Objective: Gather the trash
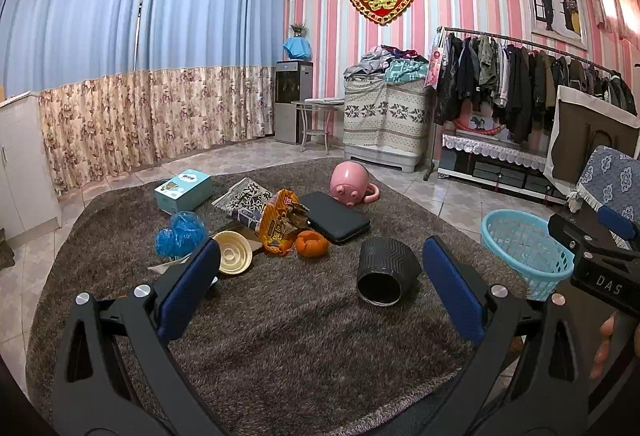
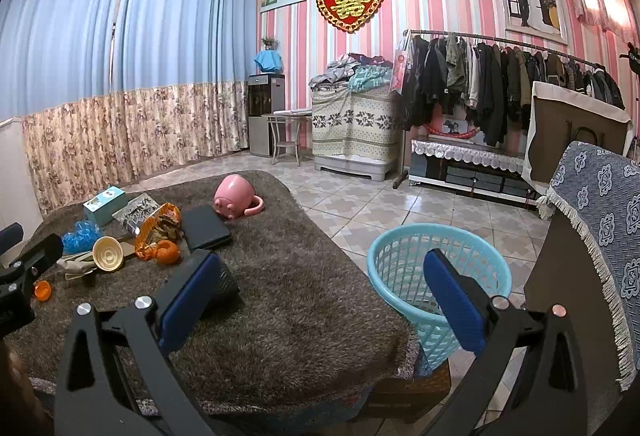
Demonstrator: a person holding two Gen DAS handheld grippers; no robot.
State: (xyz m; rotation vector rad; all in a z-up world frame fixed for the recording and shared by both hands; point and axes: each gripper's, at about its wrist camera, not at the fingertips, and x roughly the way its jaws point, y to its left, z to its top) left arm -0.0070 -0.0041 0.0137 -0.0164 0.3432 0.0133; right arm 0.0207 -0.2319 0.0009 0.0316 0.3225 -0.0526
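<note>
Above rug, left gripper [image 1: 320, 268] jaws wide, empty — orange wrapper [image 1: 280, 222] at 11 o'clock; right gripper [image 2: 320, 276] wide too, blue basket [image 2: 400, 268] at 1 o'clock — pinch wrapper mid-body, avoid case [image 1: 334, 216].

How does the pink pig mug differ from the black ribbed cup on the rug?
The pink pig mug is smooth, rounded, has a handle and a pig face; the black ribbed cup is a straight cylinder with a zigzag texture and no handle in view. The mug lies at the rug's far edge with its mouth turned away; the cup lies nearer the cameras, its mouth facing them. Both are tipped on their sides.
</note>
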